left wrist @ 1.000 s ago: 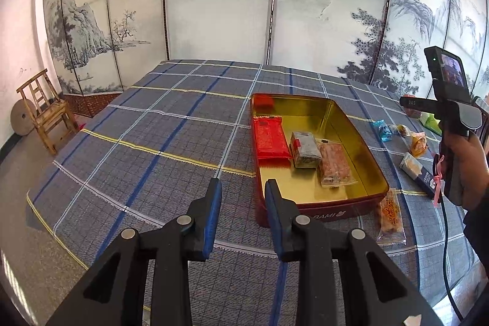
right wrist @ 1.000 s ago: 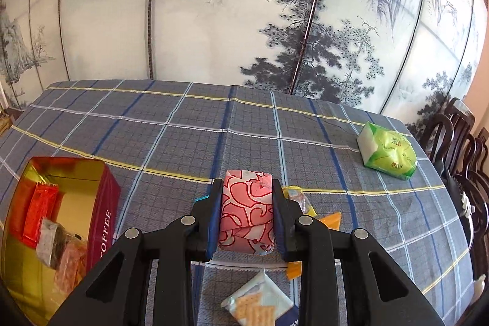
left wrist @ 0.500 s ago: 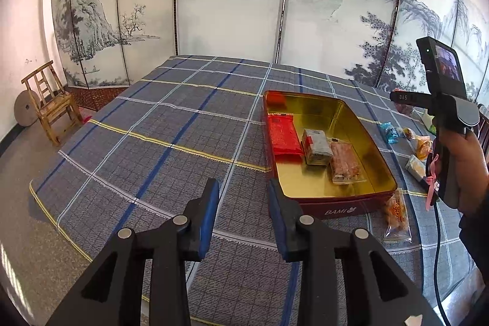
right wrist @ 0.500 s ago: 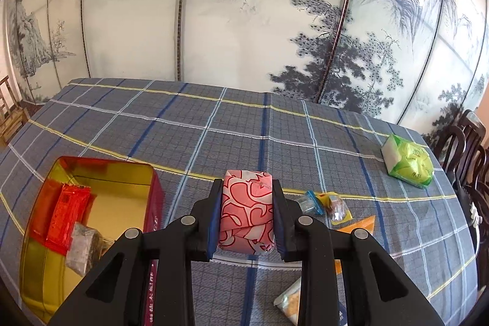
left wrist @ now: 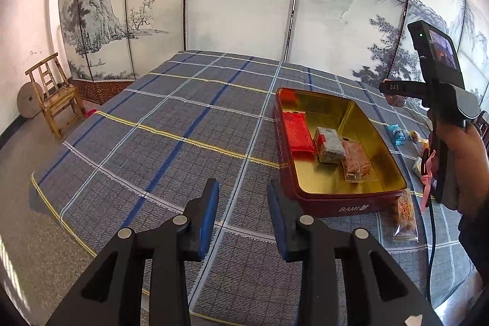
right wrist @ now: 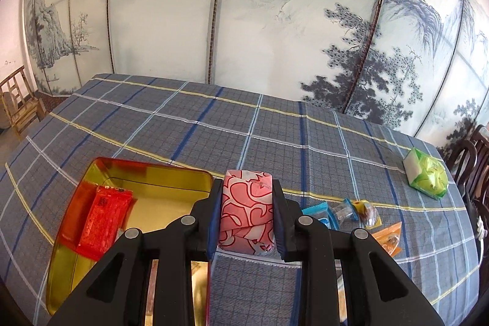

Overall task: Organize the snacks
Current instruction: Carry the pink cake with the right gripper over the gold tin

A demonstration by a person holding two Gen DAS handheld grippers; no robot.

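A red tin with a gold inside (left wrist: 321,109) (right wrist: 146,176) stands on the plaid tablecloth. In it lie a red packet (left wrist: 298,132) (right wrist: 102,217), a grey-white packet (left wrist: 330,144) and an orange snack bag (left wrist: 356,162). My right gripper (right wrist: 247,214) is shut on a pink-and-white patterned snack (right wrist: 246,213) and holds it above the tin's right edge. In the left wrist view the right gripper's body (left wrist: 440,100) hangs at the tin's right side. My left gripper (left wrist: 243,216) is open and empty, above the cloth at the tin's near left.
Loose snacks lie right of the tin: a blue packet (right wrist: 319,211), small wrapped sweets (right wrist: 365,211), an orange packet (right wrist: 388,239), a green-and-white pack (right wrist: 428,177). An orange snack bag (left wrist: 403,216) lies by the tin's near corner. Wooden chair (left wrist: 55,97) left, dark chairs (right wrist: 470,161) right.
My right gripper has carried the pink snack leftward, from over the loose snacks to above the tin's right edge. My left gripper has drawn back and left a little, still open.
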